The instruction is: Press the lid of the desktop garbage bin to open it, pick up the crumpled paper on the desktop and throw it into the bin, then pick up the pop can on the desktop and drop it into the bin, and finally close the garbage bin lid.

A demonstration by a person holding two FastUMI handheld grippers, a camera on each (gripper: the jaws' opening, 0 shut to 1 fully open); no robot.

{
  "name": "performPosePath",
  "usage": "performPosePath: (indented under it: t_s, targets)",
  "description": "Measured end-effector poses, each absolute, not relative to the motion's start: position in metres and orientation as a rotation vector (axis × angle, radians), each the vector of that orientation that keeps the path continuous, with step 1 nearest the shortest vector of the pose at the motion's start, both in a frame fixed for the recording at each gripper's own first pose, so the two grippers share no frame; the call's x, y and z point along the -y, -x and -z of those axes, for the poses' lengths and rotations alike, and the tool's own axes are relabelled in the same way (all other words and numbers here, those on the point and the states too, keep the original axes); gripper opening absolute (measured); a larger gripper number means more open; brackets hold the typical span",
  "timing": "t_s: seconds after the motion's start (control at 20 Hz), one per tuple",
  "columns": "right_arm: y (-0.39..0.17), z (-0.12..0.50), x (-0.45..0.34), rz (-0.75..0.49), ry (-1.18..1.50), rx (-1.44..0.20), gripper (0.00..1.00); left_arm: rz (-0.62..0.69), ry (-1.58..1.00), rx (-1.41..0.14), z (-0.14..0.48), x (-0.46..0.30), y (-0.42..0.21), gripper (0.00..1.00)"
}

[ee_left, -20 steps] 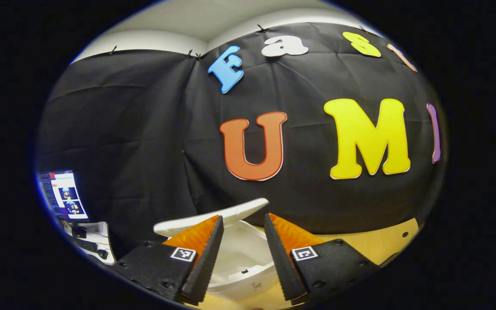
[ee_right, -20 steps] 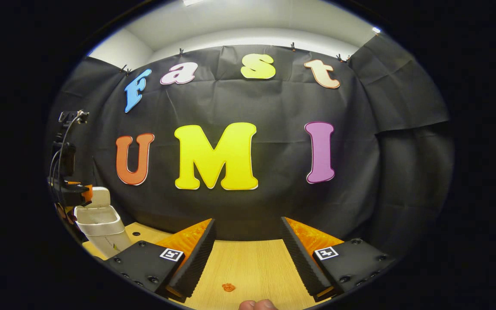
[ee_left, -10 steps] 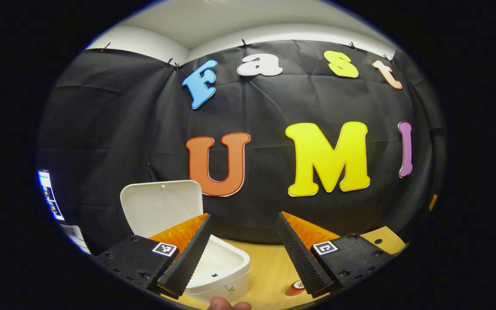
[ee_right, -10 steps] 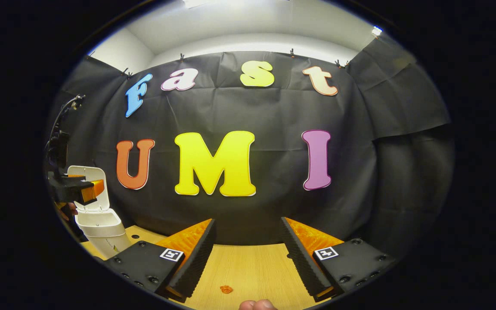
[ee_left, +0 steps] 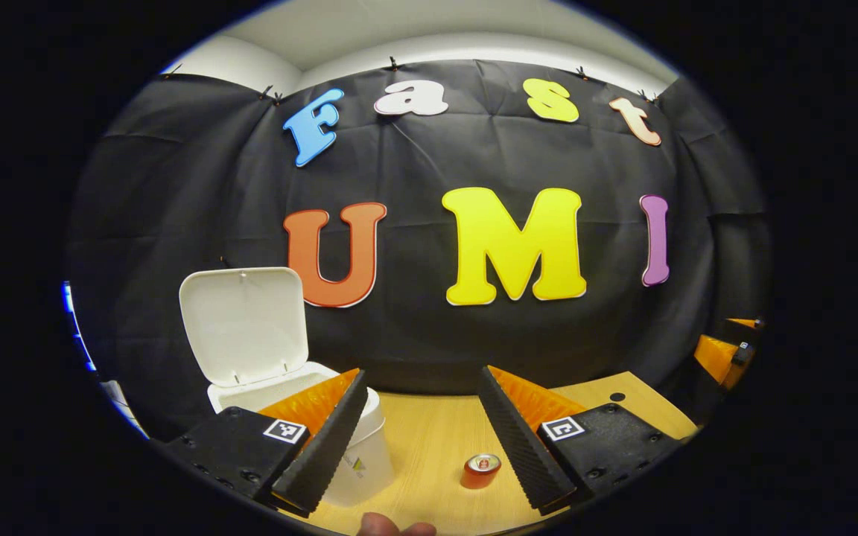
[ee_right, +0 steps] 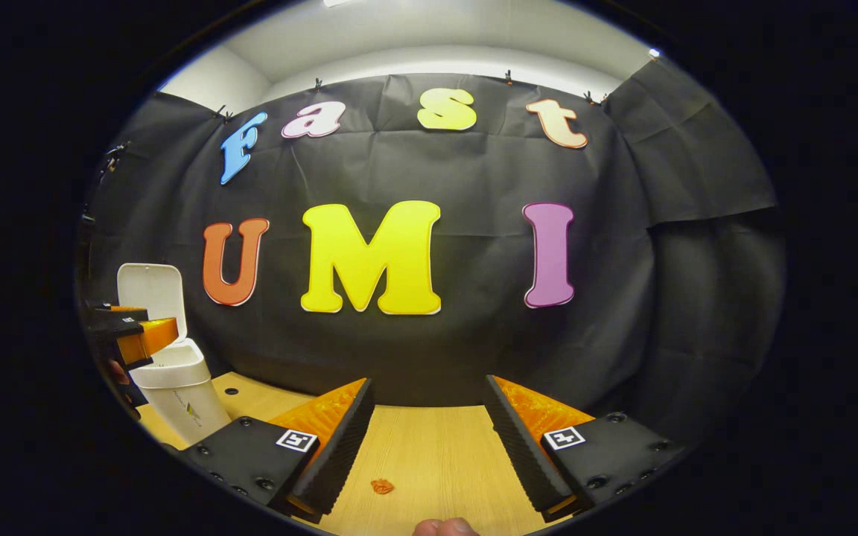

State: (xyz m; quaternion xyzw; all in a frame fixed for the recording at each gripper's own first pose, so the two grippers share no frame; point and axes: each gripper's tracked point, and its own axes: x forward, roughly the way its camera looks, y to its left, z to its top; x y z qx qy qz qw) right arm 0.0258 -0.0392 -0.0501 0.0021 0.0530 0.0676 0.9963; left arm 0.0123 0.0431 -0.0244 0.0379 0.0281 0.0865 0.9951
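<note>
The white desktop bin (ee_left: 358, 458) stands on the wooden table at the left, its lid (ee_left: 243, 324) swung up and open. A red pop can (ee_left: 480, 470) stands upright on the table to the right of the bin, low between my left gripper's fingers. My left gripper (ee_left: 421, 374) is open and holds nothing, raised in front of the bin. In the right gripper view the bin (ee_right: 179, 391) sits far left with the left gripper (ee_right: 135, 336) in front of it. My right gripper (ee_right: 427, 381) is open above the table. A small orange crumpled scrap (ee_right: 381, 486) lies below it.
The wooden table (ee_right: 436, 454) has a small round hole (ee_right: 230, 391) near the bin and another (ee_left: 617, 397) at the right. The right gripper (ee_left: 723, 350) shows at the far right of the left gripper view. A thumb (ee_left: 395, 527) shows at the bottom edge.
My left gripper has drawn back from above the open bin and swung right, bringing the pop can into view. The right gripper has barely moved.
</note>
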Motion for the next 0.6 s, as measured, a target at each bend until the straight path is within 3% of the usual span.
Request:
performPosePath:
  t_s: [0.6]
  targets:
    - [-0.039, 0.179, 0.008, -0.297, 0.020, -0.353, 0.93, -0.198, -0.097, -0.223, 0.077, -0.027, 0.044, 0.99]
